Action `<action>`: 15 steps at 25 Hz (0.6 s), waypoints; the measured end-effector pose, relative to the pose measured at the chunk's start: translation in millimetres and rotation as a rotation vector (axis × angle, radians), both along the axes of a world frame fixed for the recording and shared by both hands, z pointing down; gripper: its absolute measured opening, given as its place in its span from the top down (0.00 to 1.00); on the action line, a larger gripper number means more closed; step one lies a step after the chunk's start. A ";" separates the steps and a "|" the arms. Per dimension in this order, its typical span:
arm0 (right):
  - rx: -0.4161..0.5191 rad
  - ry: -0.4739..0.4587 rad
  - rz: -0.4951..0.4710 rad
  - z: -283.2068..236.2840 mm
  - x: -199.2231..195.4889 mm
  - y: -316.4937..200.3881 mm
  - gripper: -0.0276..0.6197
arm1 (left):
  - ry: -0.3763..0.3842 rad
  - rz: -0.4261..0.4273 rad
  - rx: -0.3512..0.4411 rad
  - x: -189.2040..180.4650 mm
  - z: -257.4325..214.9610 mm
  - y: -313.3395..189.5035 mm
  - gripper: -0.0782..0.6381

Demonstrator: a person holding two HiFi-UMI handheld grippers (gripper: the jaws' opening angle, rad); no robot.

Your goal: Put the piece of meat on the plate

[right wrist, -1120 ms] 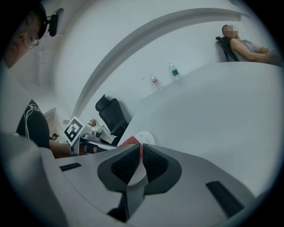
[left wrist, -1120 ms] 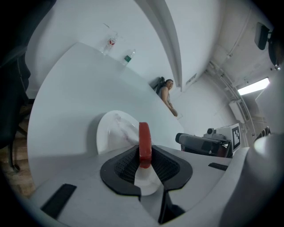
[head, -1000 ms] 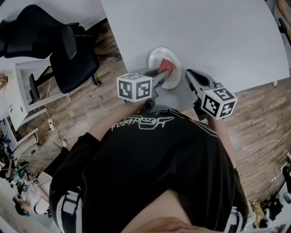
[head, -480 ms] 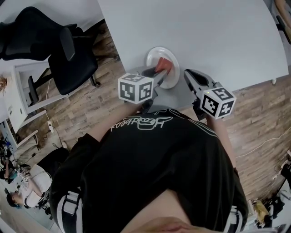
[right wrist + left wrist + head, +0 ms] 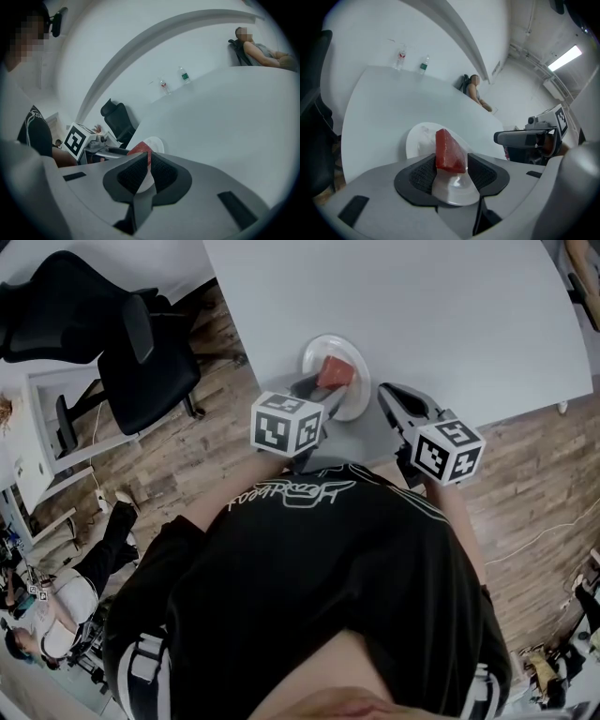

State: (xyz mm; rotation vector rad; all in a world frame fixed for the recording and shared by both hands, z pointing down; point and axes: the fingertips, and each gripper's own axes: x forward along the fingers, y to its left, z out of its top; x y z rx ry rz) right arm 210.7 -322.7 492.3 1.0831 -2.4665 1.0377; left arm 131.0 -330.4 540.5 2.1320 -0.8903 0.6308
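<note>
The red piece of meat (image 5: pixel 333 371) lies on the white plate (image 5: pixel 361 381) near the table's front edge. My left gripper (image 5: pixel 319 395) reaches over the plate's near side. In the left gripper view the meat (image 5: pixel 450 152) stands on the plate (image 5: pixel 419 140) between the jaws of the left gripper (image 5: pixel 451 168), which have just been opening and no longer press it. My right gripper (image 5: pixel 386 395) hovers just right of the plate, its jaws closed to a thin slit with nothing in them. Its own view shows the right gripper (image 5: pixel 149 164) with the meat (image 5: pixel 139 150) beyond.
The white table (image 5: pixel 422 306) stretches away behind the plate. A black office chair (image 5: pixel 141 343) stands on the wood floor at the left. Two bottles (image 5: pixel 401 54) stand at the table's far end, where a person (image 5: pixel 474 89) sits.
The left jaws have opened and let go of the meat, which now rests on the plate. The left gripper rolled a little. The right gripper has not moved.
</note>
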 end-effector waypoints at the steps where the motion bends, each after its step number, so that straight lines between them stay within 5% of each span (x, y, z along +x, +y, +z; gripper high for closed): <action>1: 0.000 0.000 -0.001 -0.4 -0.4 0.7 0.92 | -0.009 -0.001 0.007 -0.6 -0.3 -0.2 0.61; 15: 0.002 0.007 -0.001 0.6 -1.1 7.5 0.92 | 0.002 -0.032 0.036 -8.2 -3.4 -4.4 0.58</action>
